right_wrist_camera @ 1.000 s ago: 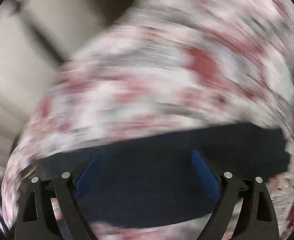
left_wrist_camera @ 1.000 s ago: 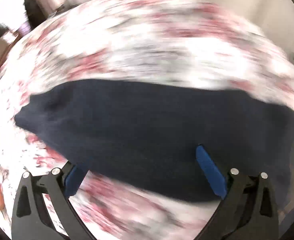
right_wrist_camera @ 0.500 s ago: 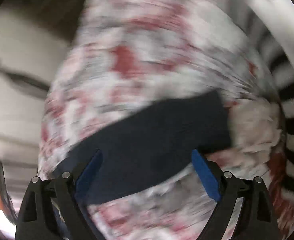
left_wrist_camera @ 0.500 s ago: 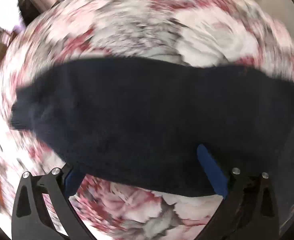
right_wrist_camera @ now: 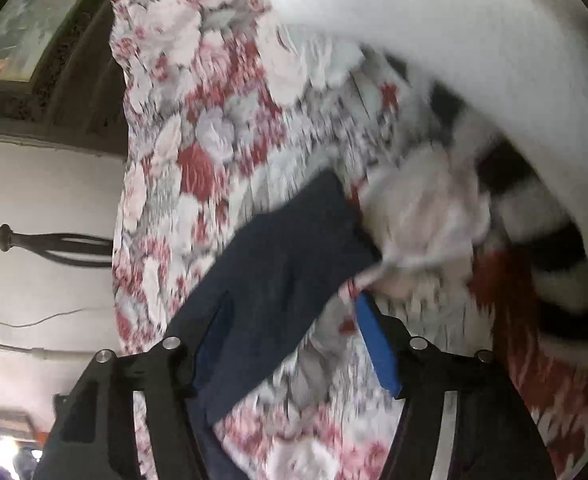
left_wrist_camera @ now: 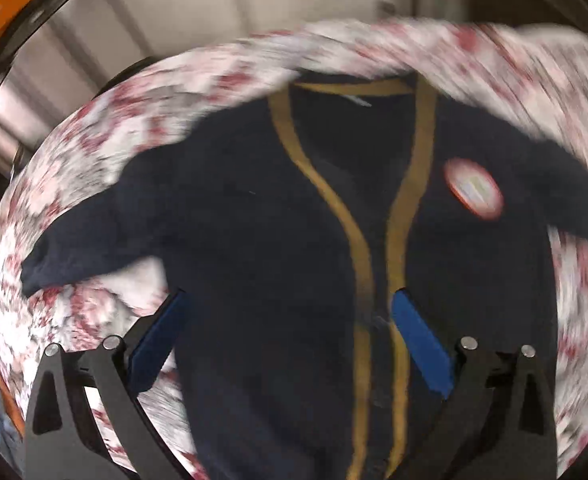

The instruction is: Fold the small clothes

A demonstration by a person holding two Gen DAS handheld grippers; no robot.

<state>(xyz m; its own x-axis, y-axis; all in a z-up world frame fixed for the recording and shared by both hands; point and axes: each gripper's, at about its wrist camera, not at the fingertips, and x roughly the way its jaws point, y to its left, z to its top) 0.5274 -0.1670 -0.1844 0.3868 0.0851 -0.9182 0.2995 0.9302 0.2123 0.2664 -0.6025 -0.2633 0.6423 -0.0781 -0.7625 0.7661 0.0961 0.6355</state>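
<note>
A small navy cardigan point(left_wrist_camera: 253, 240) with mustard trim and a round red-rimmed badge point(left_wrist_camera: 474, 188) lies front up on a floral sheet point(left_wrist_camera: 113, 128). Its sleeves spread left and right. My left gripper point(left_wrist_camera: 289, 332) is open, its blue pads above the lower body of the cardigan, not holding it. In the right wrist view one navy sleeve point(right_wrist_camera: 277, 272) stretches across the floral sheet point(right_wrist_camera: 197, 128). My right gripper point(right_wrist_camera: 289, 344) is open over the sleeve, left pad above the cloth, right pad beside it.
A pile of other clothes lies at the right: a white-pink piece point(right_wrist_camera: 422, 220), black-and-white striped cloth point(right_wrist_camera: 542, 240) and a red piece point(right_wrist_camera: 506, 280). A large white shape point(right_wrist_camera: 454, 40) fills the upper right. A wall and a dark frame stand left.
The left view has swung from the cardigan's plain navy side to its open front with trim and badge. The right view has turned along a sleeve toward the clothes pile. Both grippers stay open.
</note>
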